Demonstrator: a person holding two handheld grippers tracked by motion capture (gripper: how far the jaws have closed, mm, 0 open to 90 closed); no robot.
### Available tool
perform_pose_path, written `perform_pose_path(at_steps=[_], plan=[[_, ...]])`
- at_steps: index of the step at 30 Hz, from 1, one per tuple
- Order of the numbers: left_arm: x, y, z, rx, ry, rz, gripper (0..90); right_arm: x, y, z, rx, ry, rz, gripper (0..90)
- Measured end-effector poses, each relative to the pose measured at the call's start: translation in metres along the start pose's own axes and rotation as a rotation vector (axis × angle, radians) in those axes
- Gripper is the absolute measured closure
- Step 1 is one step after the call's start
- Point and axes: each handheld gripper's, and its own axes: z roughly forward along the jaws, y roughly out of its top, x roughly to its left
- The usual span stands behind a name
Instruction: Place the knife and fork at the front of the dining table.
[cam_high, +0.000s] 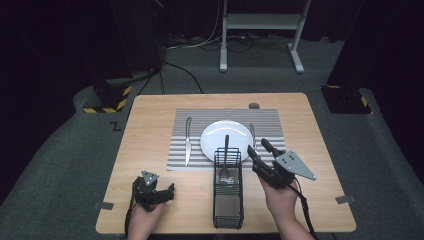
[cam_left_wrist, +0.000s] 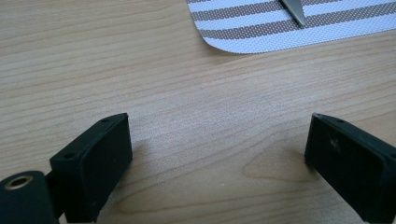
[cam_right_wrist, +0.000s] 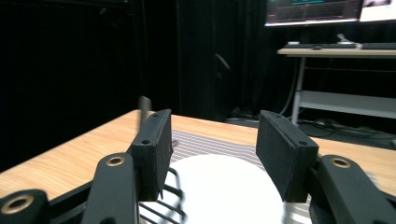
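Note:
A white plate (cam_high: 226, 138) lies on a striped placemat (cam_high: 180, 150), with a knife (cam_high: 188, 141) to its left and a fork (cam_high: 253, 135) to its right. Just in front of the plate a black wire caddy (cam_high: 228, 200) stands with a spoon (cam_high: 226, 156) upright in it. My right gripper (cam_high: 259, 148) hangs open above the plate's near right edge, beside the caddy; nothing is between its jaws (cam_right_wrist: 212, 149). My left gripper (cam_high: 154, 189) rests low near the table's front left, open and empty (cam_left_wrist: 217, 154), facing the placemat corner (cam_left_wrist: 261, 28) and the knife tip (cam_left_wrist: 294, 11).
A small dark round object (cam_high: 254, 105) sits at the table's far edge. Bare wood lies left of the placemat and right of the caddy. Behind the table stand a white frame (cam_high: 260, 22) and a desk (cam_right_wrist: 336, 49) with screens.

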Motion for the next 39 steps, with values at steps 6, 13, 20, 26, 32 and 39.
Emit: perform_pose_path(at_steps=[6,13,20,26,32,39], plan=[[0.000,0.000,0.000,0.000,-0.001,0.000,7.4,0.020,0.008,0.022,0.009,0.057,-0.011,48.0],[0.000,0.000,0.000,0.000,-0.006,0.001,7.4,0.025,0.008,0.053,0.078,0.118,0.010,56.9],[0.001,0.000,0.000,0.000,-0.008,0.002,7.3,0.029,0.001,0.068,0.141,0.162,0.016,68.6],[0.001,0.000,0.000,0.000,-0.008,0.003,7.3,0.031,-0.002,0.069,0.136,0.179,-0.002,83.1],[0.001,0.000,0.000,0.000,-0.008,0.002,7.3,0.033,-0.001,0.063,0.110,0.227,-0.005,88.0],[0.001,0.000,0.000,0.000,-0.007,0.002,7.4,0.029,0.007,0.052,0.052,0.260,0.010,88.3]])
